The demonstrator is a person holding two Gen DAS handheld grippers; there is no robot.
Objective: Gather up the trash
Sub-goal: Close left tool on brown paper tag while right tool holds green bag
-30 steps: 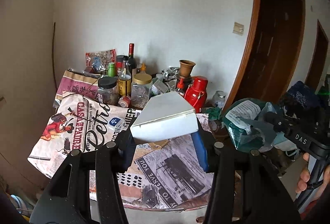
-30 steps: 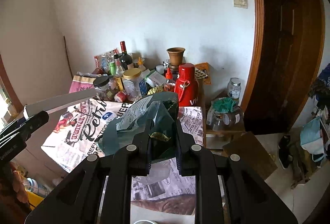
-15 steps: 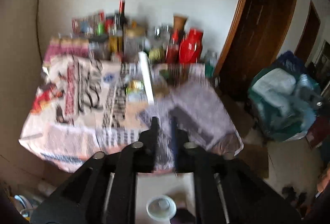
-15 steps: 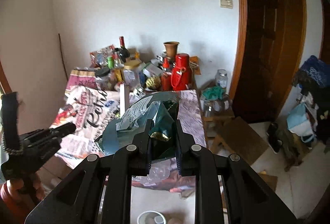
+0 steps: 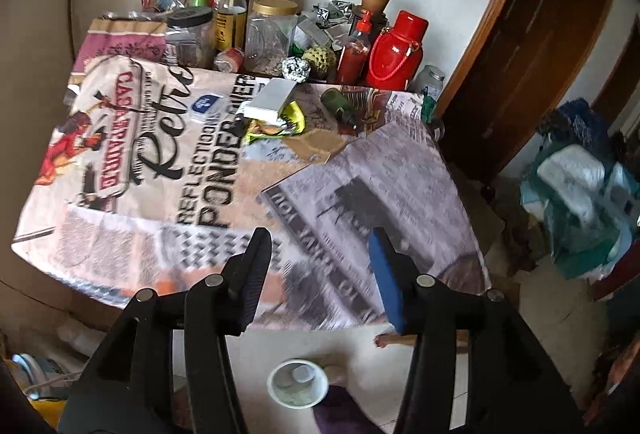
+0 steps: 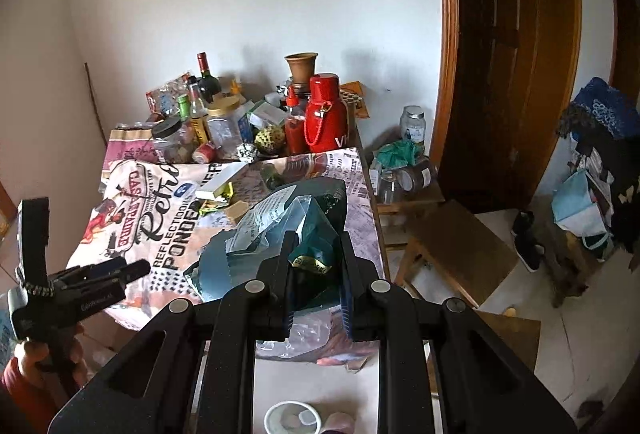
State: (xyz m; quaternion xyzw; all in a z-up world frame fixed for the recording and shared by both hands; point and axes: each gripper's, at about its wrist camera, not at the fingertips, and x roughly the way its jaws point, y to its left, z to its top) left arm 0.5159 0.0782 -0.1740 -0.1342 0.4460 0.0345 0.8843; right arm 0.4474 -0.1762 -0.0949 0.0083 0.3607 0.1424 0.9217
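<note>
My right gripper is clenched on the crumpled green trash bag, holding it up over the near part of the desk. My left gripper holds nothing, and its jaws are opening above the desk's near edge. The trash I judge next in line, a white box resting on a yellow-green wrapper, lies well ahead near the bottles. To do this well, I would spread the jaws fully, approach the box across its narrow sides, and keep the bag mouth steady and close.
</note>
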